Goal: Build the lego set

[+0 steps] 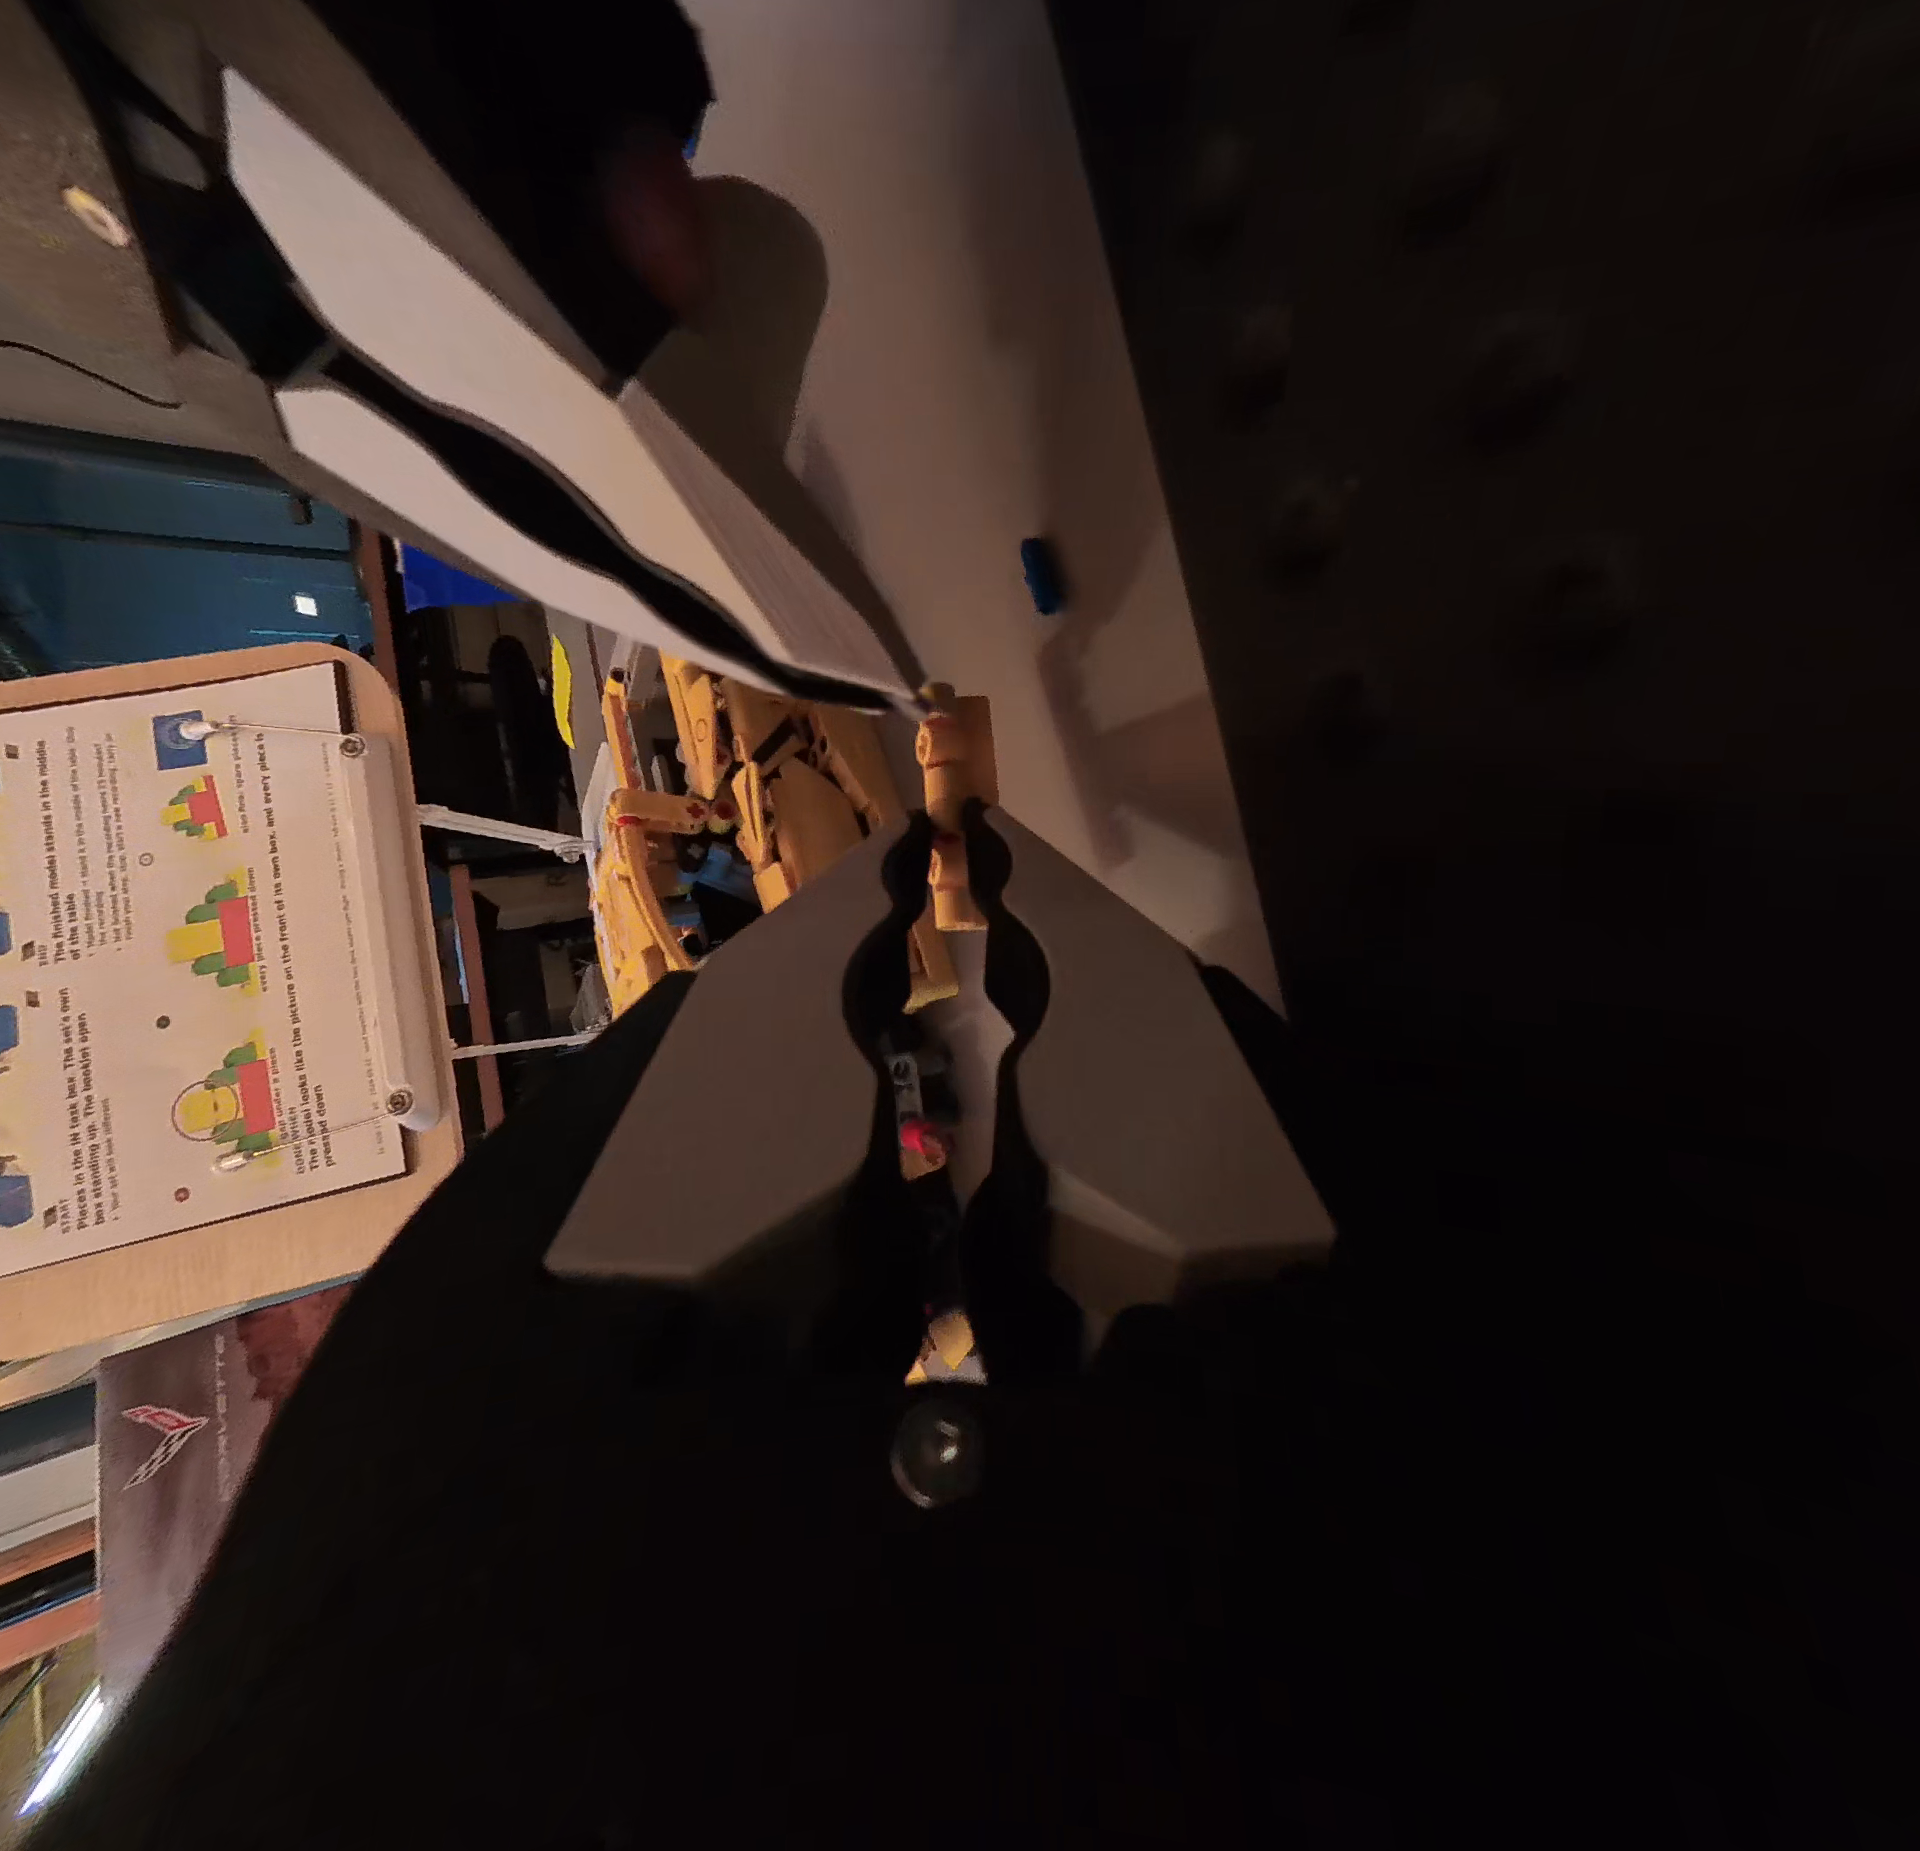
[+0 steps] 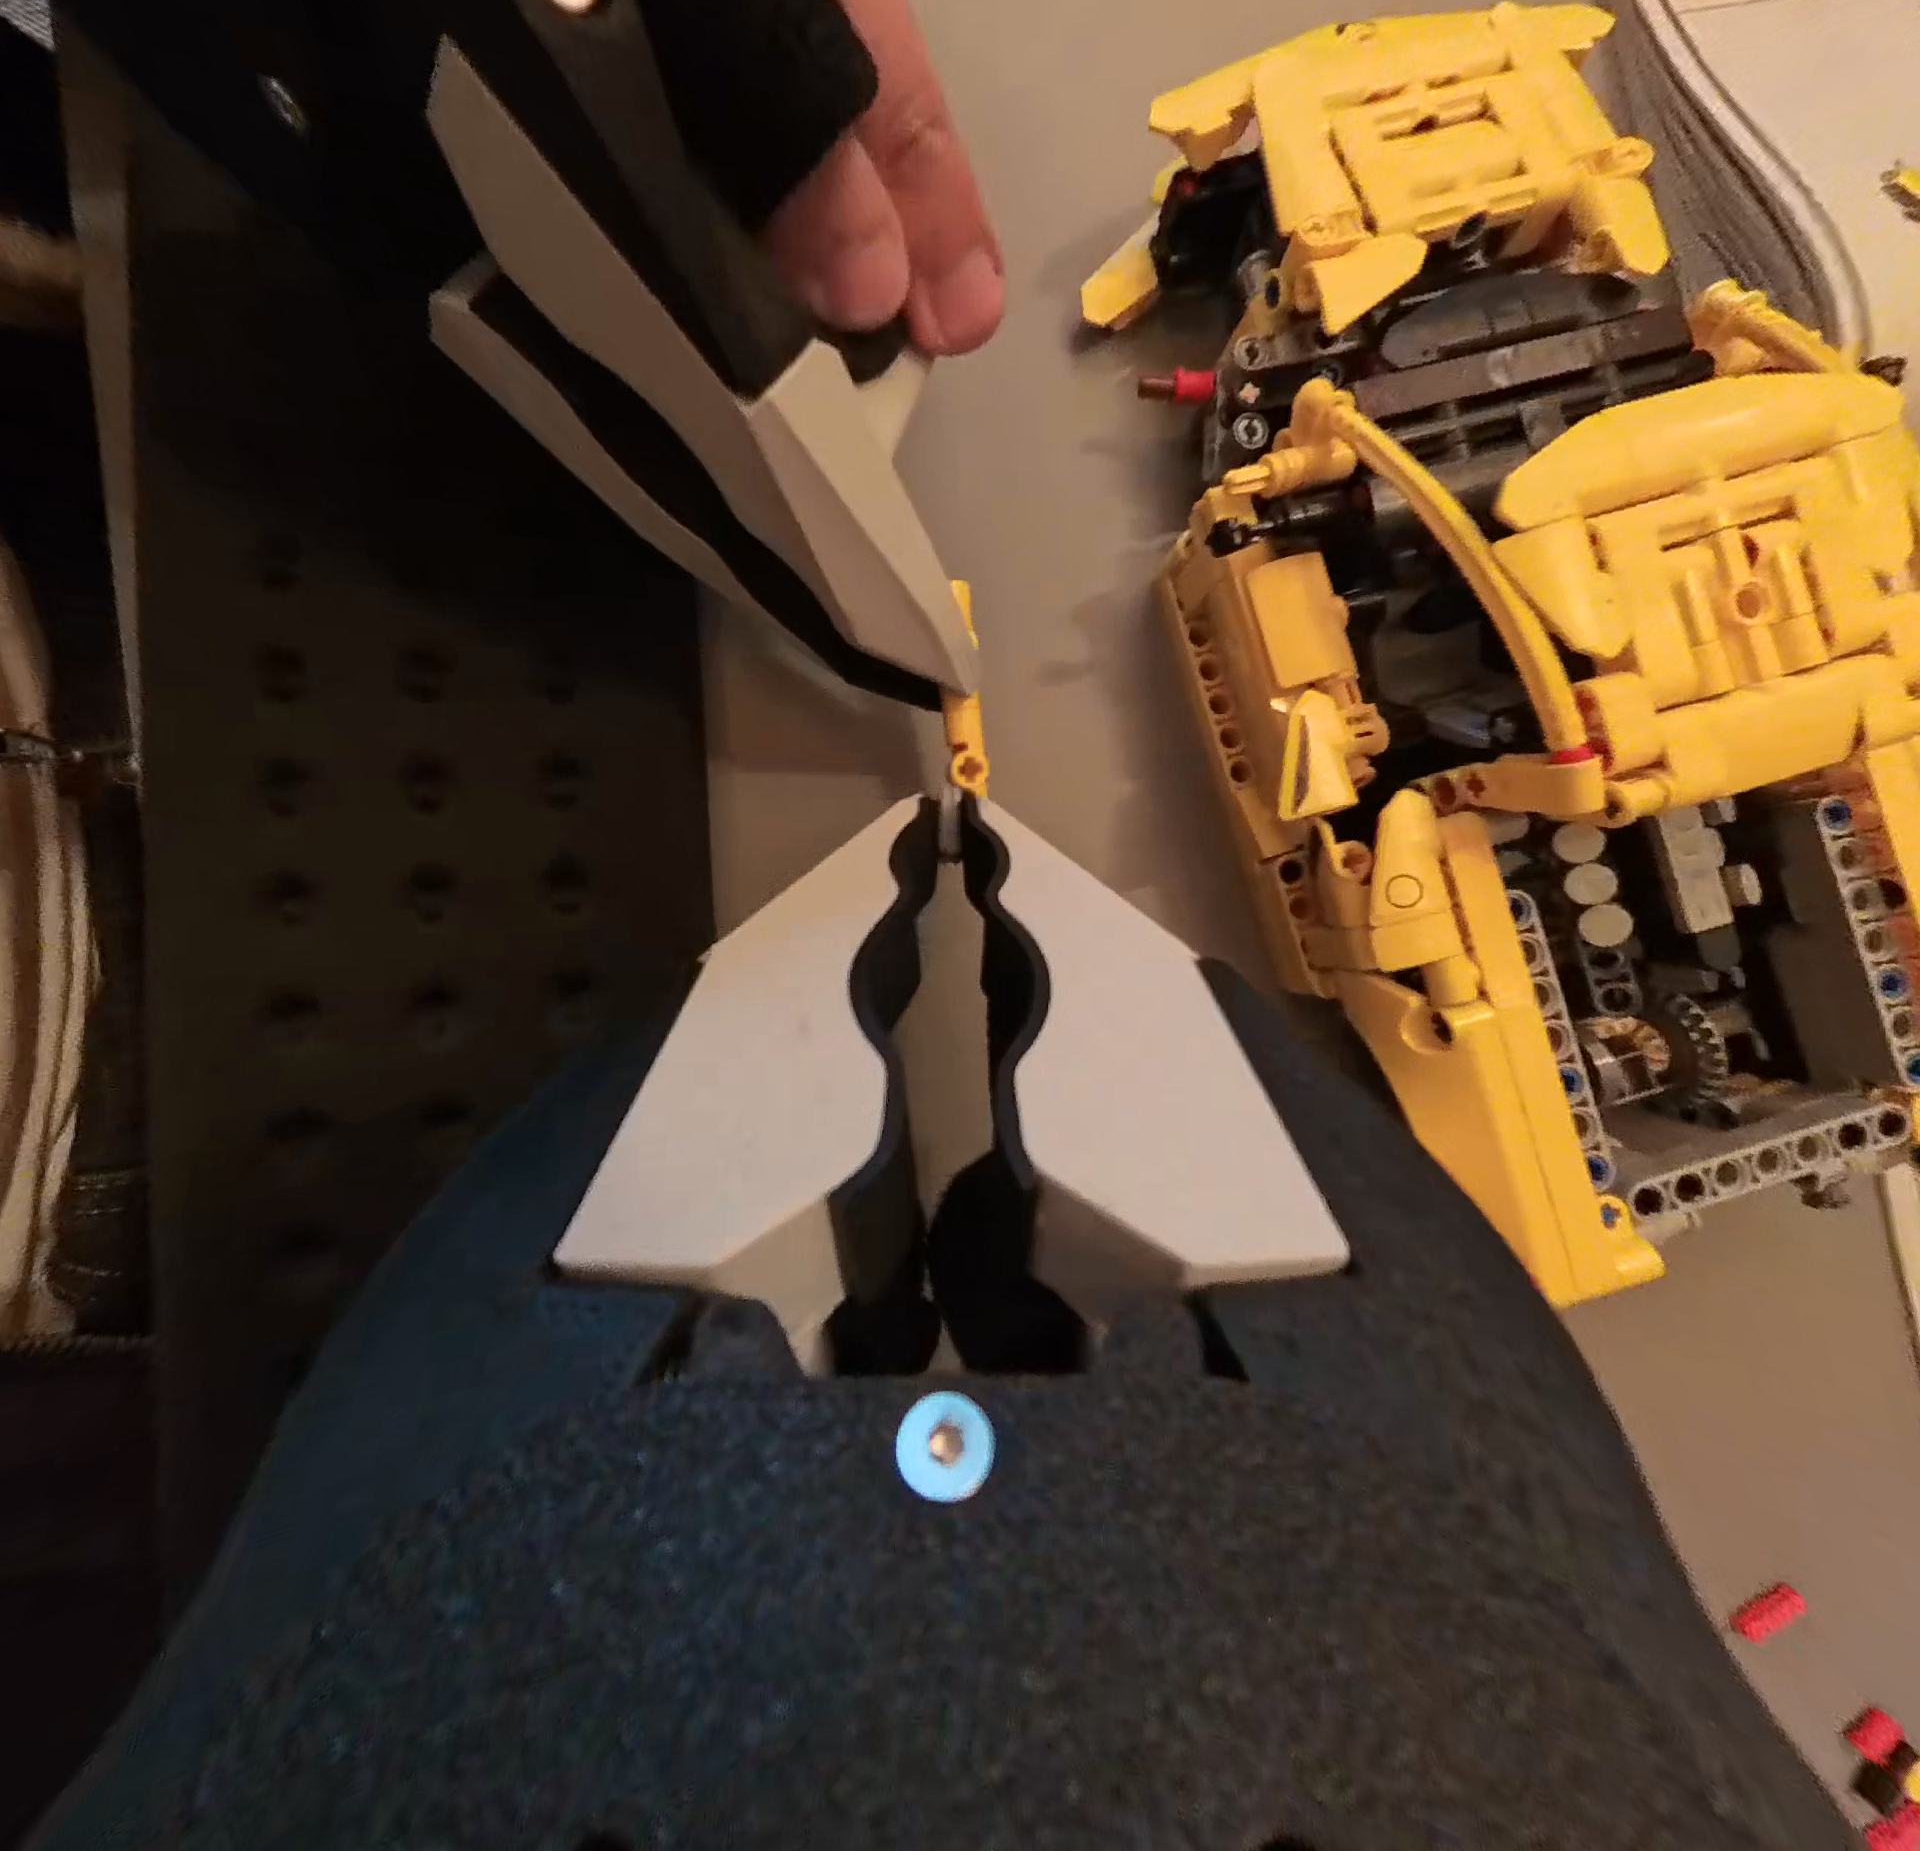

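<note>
A small yellow Lego assembly (image 1: 958, 762) is held in the air between both grippers. My left gripper (image 1: 948, 825) is shut on it, and more yellow, black and red parts run back between its fingers. My right gripper (image 2: 951, 814) is shut on a grey stub at the end of the same assembly (image 2: 966, 747). In each view the other gripper comes in from the upper left and meets the piece: the right one (image 1: 920, 698) and the left one (image 2: 961, 674), which a hand (image 2: 914, 212) holds. The large yellow car model (image 2: 1507, 710) lies on the table to the right.
The car model also shows behind the grippers (image 1: 727, 814). An instruction sheet on a wooden board (image 1: 208, 970) stands at the left, with a dark box (image 1: 177, 1438) below it. A blue piece (image 1: 1042, 575) and red pieces (image 2: 1766, 1611) lie on the table (image 2: 1039, 243). A dark pegboard (image 2: 416, 866) lies left.
</note>
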A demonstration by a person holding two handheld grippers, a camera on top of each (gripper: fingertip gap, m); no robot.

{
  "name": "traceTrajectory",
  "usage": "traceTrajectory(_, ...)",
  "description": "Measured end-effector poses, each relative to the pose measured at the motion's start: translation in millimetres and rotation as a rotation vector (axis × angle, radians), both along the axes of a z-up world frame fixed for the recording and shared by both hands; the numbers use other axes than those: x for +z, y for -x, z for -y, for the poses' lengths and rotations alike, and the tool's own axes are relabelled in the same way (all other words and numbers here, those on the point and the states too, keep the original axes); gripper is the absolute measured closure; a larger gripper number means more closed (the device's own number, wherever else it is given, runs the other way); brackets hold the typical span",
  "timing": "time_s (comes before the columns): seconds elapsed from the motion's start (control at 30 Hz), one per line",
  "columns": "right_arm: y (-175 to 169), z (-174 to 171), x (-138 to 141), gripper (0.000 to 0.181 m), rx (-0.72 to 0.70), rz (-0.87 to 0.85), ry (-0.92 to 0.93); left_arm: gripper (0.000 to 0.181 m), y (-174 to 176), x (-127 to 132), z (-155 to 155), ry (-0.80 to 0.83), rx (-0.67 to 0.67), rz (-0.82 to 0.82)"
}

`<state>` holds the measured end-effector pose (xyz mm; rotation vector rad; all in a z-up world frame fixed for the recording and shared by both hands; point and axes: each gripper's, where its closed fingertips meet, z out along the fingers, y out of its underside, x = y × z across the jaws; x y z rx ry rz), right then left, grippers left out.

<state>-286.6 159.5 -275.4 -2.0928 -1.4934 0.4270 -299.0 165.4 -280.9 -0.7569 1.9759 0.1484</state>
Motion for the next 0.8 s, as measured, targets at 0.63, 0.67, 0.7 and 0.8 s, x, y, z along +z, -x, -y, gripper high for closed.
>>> traceTrajectory(0.63,5.3,-0.5,-10.7,0.177,0.118,0.239,0.194,0.175,1.7,-9.7,3.7,-0.055,-0.006,-0.064)
traceTrajectory(0.67,5.2,0.0,-11.0,0.177,0.115,0.260,0.214,0.175,1.7,-10.5,4.2,-0.046,-0.005,-0.067)
traceTrajectory(0.7,5.2,0.0,-11.2,0.177,0.108,0.282,0.229,0.175,1.8,-11.0,4.6,-0.045,-0.004,-0.071)
traceTrajectory(0.8,4.1,2.2,-11.5,0.177,0.058,0.333,0.298,0.175,1.2,-11.5,5.5,-0.055,-0.009,-0.073)
